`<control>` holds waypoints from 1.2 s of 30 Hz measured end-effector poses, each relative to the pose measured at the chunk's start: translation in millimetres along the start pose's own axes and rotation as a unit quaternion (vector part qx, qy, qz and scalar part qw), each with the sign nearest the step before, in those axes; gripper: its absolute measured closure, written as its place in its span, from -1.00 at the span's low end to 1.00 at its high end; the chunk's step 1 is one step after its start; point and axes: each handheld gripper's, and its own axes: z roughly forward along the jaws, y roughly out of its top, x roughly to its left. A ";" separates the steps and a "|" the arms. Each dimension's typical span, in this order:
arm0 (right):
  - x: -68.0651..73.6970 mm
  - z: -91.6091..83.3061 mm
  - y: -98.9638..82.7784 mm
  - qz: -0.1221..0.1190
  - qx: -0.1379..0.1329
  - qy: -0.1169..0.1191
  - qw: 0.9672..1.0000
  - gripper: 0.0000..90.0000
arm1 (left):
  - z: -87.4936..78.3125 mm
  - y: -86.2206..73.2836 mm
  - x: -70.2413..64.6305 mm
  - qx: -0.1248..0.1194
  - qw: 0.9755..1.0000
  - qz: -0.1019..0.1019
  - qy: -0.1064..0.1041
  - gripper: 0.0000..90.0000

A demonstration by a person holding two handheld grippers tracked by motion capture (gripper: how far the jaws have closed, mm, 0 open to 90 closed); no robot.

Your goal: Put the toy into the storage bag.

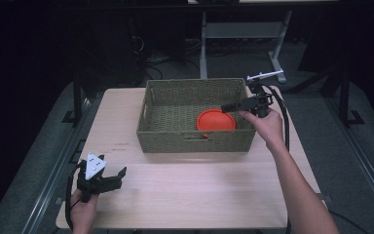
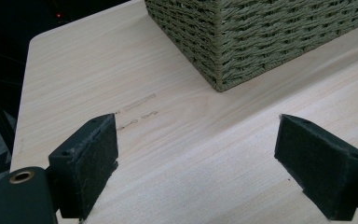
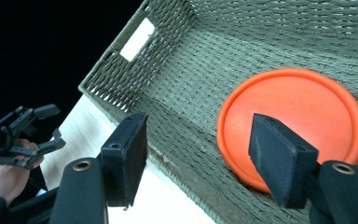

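Note:
An orange round plate (image 1: 216,120) lies flat inside the green woven basket (image 1: 195,141), toward its front right. My right gripper (image 1: 229,107) hovers over the basket's right side, just above the plate, pointing left. In the right gripper view its jaws (image 3: 200,140) stand open with nothing between them, and the plate (image 3: 298,107) lies below on the basket floor (image 3: 182,107). My left gripper (image 1: 119,174) rests low at the table's front left, open and empty. In the left gripper view it (image 2: 198,163) points at bare wood near the basket's corner (image 2: 261,37).
The light wooden table (image 1: 199,190) has free room in front of the basket and on both sides. The basket has cut-out handles in its walls (image 3: 137,39). Dark floor and metal frame legs (image 1: 203,44) lie beyond the far edge.

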 end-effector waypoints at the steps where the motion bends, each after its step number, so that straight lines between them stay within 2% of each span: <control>1: 0.4 -1.0 -1.3 -0.002 0.000 0.003 1.000 -0.22 | 0.0 0.0 -0.2 0.001 1.000 0.000 0.000 -0.71; 19: 5.4 -24.7 -27.3 -0.021 0.003 0.011 1.000 -0.27 | 0.3 0.1 -1.2 0.001 1.000 0.001 0.000 -0.71; 28: -0.5 -35.9 -51.0 -0.021 -0.005 0.025 0.999 -0.28 | 0.4 0.0 -1.3 0.002 1.000 0.001 0.001 -0.71; 36: -2.4 -44.1 -65.2 -0.026 -0.003 0.026 0.999 -0.29 | 0.9 0.0 -1.7 0.001 1.000 0.001 0.000 -0.71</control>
